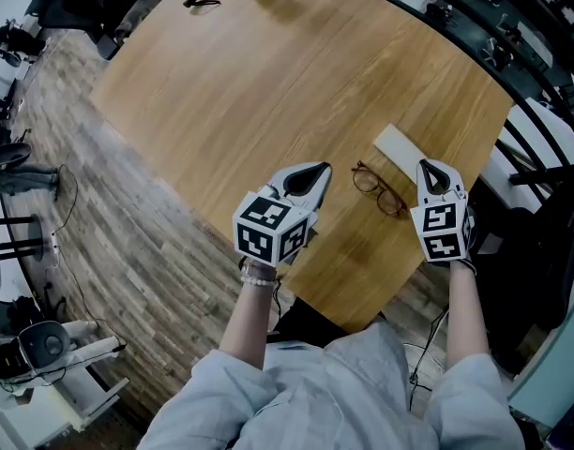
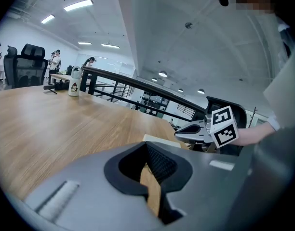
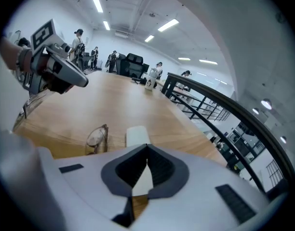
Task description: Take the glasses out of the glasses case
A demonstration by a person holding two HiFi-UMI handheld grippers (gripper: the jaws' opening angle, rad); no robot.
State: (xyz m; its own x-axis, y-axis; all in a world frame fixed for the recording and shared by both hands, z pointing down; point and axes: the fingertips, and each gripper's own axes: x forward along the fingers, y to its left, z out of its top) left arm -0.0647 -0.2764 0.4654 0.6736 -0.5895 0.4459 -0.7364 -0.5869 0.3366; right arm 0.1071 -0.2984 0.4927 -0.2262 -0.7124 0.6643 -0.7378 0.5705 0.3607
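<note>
Glasses case [image 3: 136, 135] (near end) hidden by right tongs [image 3: 147, 147].

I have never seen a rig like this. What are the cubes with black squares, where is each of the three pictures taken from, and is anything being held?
There is no robot here. A person holds a hand-held gripper in each hand, and the marker cubes are part of those grippers. The head view comes from a camera on the person's head that looks steeply down. In it the left gripper shows on the left and the right gripper on the right. The other two pictures come from a camera riding on each gripper, looking along its two fingers. On the wooden table lie the glasses, already out of the white glasses case, which lies beside them on the far side. Both grippers have their fingers together and hold nothing.
</note>
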